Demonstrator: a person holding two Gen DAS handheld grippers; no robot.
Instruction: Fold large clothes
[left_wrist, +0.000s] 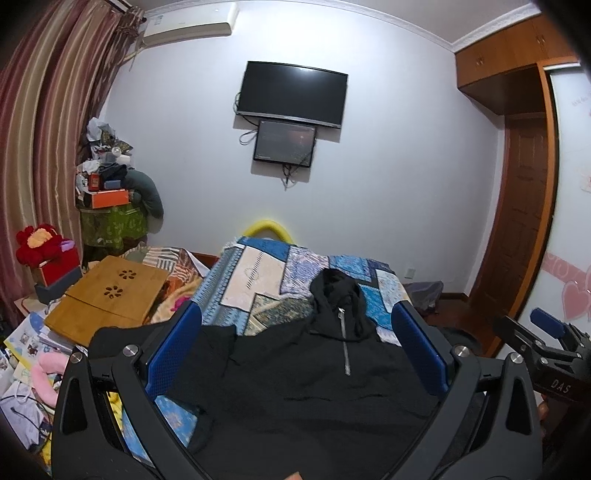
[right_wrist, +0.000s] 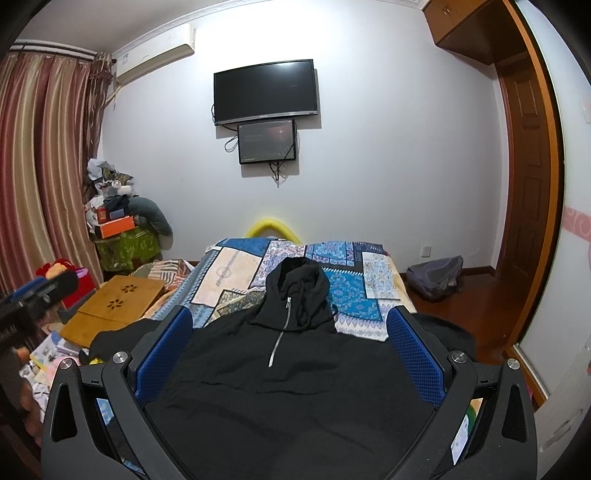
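A black hoodie (left_wrist: 295, 376) with a silver half-zip lies spread face up on the patchwork bed cover (left_wrist: 258, 273), hood pointing to the far wall. My left gripper (left_wrist: 295, 314) hovers open above its lower left part, blue fingers (left_wrist: 173, 350) wide apart, nothing between them. In the right wrist view the same hoodie (right_wrist: 288, 376) fills the lower middle on the bed cover (right_wrist: 354, 291), and my right gripper (right_wrist: 290, 314) is open over its hem. The right gripper (left_wrist: 546, 332) also shows at the right edge of the left wrist view, the left gripper (right_wrist: 33, 299) at the left edge of the right one.
A bamboo lap table (left_wrist: 107, 299) lies left of the bed beside books and toys. A cluttered green-covered stand (left_wrist: 110, 218) sits by the curtains. A grey backpack (right_wrist: 436, 277) rests on the wood floor at right. A TV (left_wrist: 291, 92) hangs on the far wall.
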